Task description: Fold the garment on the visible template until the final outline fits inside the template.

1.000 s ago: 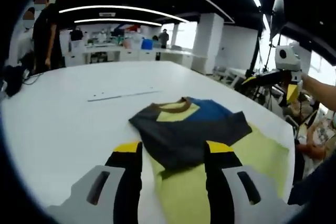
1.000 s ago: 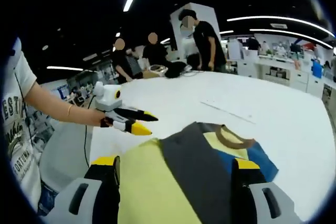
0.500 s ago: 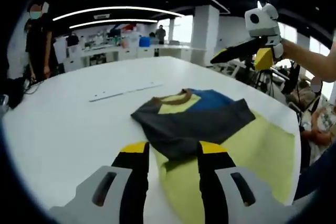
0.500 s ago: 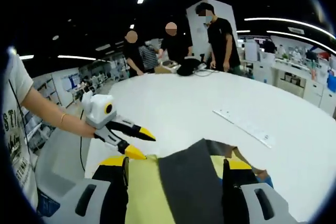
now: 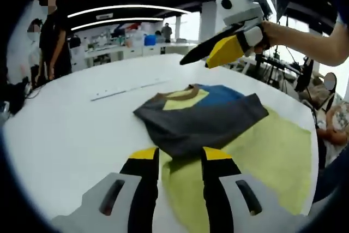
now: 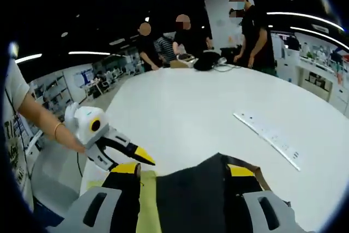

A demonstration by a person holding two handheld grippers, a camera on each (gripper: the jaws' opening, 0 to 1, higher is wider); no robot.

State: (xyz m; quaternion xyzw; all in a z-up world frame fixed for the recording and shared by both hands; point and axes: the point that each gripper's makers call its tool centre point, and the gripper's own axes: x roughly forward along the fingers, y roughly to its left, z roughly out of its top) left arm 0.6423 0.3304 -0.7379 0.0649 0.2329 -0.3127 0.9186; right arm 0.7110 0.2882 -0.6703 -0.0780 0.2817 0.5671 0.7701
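Yellow-green and flat, the template (image 5: 272,151) lies on the white table (image 5: 65,124), and the garment (image 5: 199,115) lies on top of it. The garment is a small shirt with dark grey, blue and pale yellow parts and a brown collar. A grey part is folded across its middle.

In the left gripper view, the left gripper (image 5: 180,159) sits low, just at the near edge of the garment. Its two jaws stand apart with nothing between them, and the grey edge of the garment starts right past their yellow tips. The right gripper (image 5: 210,55) hangs in the air above the far side of the garment, held by a hand (image 5: 272,31).

In the right gripper view, the right gripper (image 6: 180,170) has its jaws apart, and the dark grey cloth of the garment (image 6: 185,200) shows between them. I cannot tell if they touch it. The left gripper (image 6: 142,159) is off to one side, close to the cloth. A long white strip (image 6: 267,135) lies on the table (image 6: 185,107) past the garment. People (image 6: 185,39) stand at the far end of the table.
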